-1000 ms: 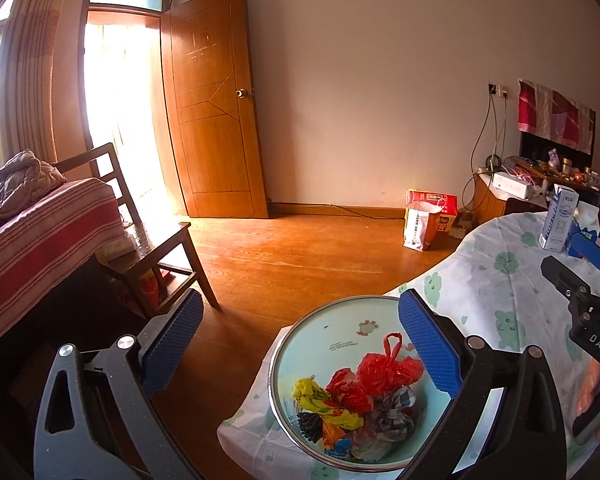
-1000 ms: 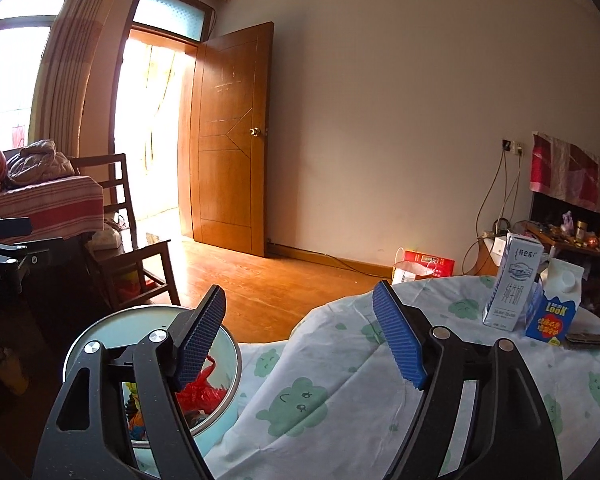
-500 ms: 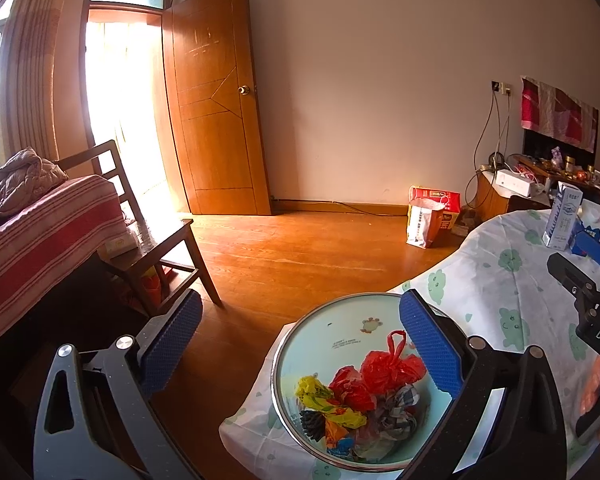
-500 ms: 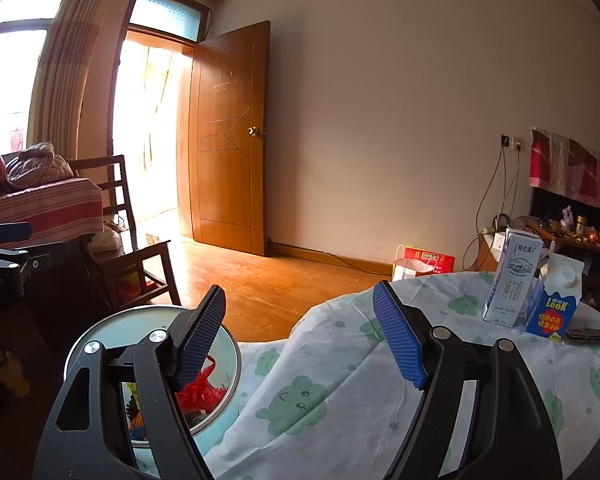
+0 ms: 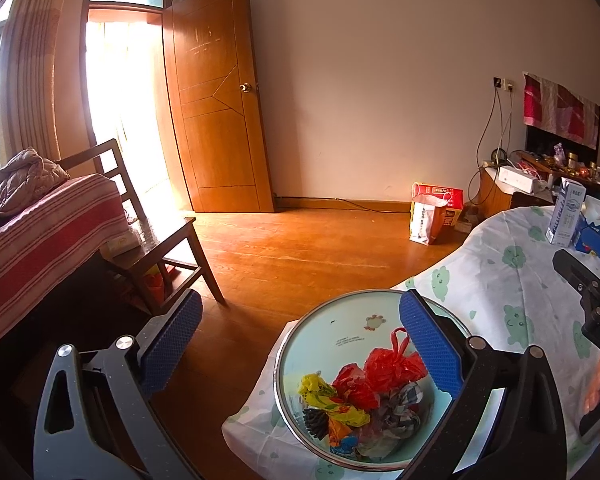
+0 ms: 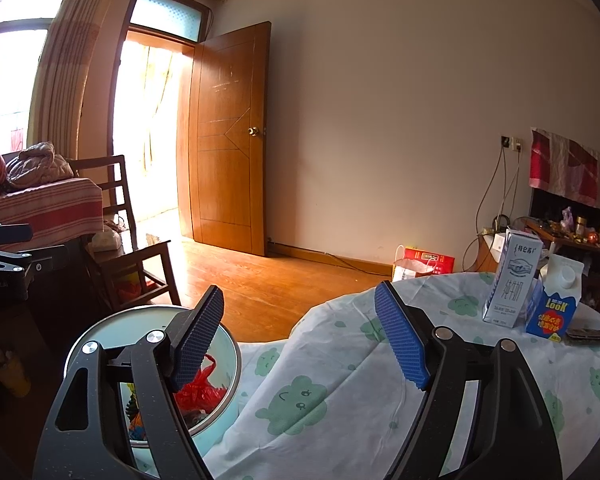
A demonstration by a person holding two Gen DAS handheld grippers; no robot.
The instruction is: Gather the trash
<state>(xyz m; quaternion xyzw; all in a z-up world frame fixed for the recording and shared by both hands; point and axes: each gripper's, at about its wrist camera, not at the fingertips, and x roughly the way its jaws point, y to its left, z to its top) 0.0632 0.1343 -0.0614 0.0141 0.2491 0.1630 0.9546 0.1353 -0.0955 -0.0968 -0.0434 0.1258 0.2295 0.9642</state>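
Both views drifted slightly — round steel-rimmed basin (image 5: 300, 334) holds crinkled plastic trash (image 5: 364, 392).

Little changes across the second. The left tongs (image 5: 300, 344) drift slightly, so the bowl (image 5: 300, 364) of trash (image 5: 364, 392) slides a touch right and lower between the pads, and the door (image 5: 220, 100) edges rightward. From the right tongs (image 6: 300, 340), the white milk carton (image 6: 512, 280) and the blue carton (image 6: 554, 300) on the counter (image 6: 340, 380) sit a little further right and lower than a second ago.
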